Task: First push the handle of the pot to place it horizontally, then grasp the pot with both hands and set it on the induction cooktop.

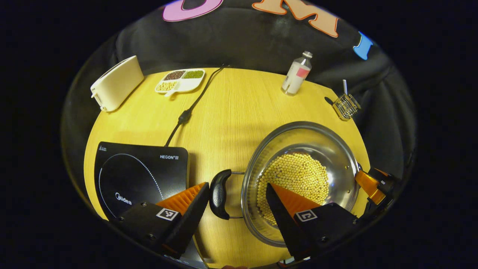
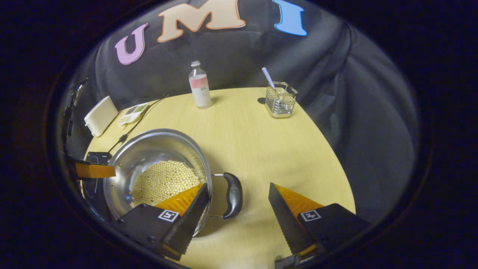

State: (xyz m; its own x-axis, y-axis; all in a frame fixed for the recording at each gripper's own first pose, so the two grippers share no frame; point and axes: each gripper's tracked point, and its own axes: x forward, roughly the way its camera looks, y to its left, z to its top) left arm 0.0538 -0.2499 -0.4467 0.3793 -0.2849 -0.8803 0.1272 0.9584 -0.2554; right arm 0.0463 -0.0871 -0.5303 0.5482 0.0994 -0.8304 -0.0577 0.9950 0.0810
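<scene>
Pot (image 1: 298, 179) of yellow beans (image 1: 295, 179) sits toward the tabletop's (image 1: 231, 108) near edge, beside the cooktop (image 1: 142, 175). I see my left gripper (image 1: 237, 198) spread wide, its fingers straddling the pot's left handle (image 1: 219, 194) without touching. My right gripper (image 2: 237, 198) likewise gapes around the right handle (image 2: 233, 194). Bottle (image 2: 199, 86) stands by the far edge.

The left gripper view looks steeply down from close above the round yellow wooden table (image 1: 231, 112), facing the booth's back wall. The right gripper view looks the same way from the opposite side. Both share the bean-filled steel pot (image 1: 298, 179) (image 2: 157, 172).
</scene>
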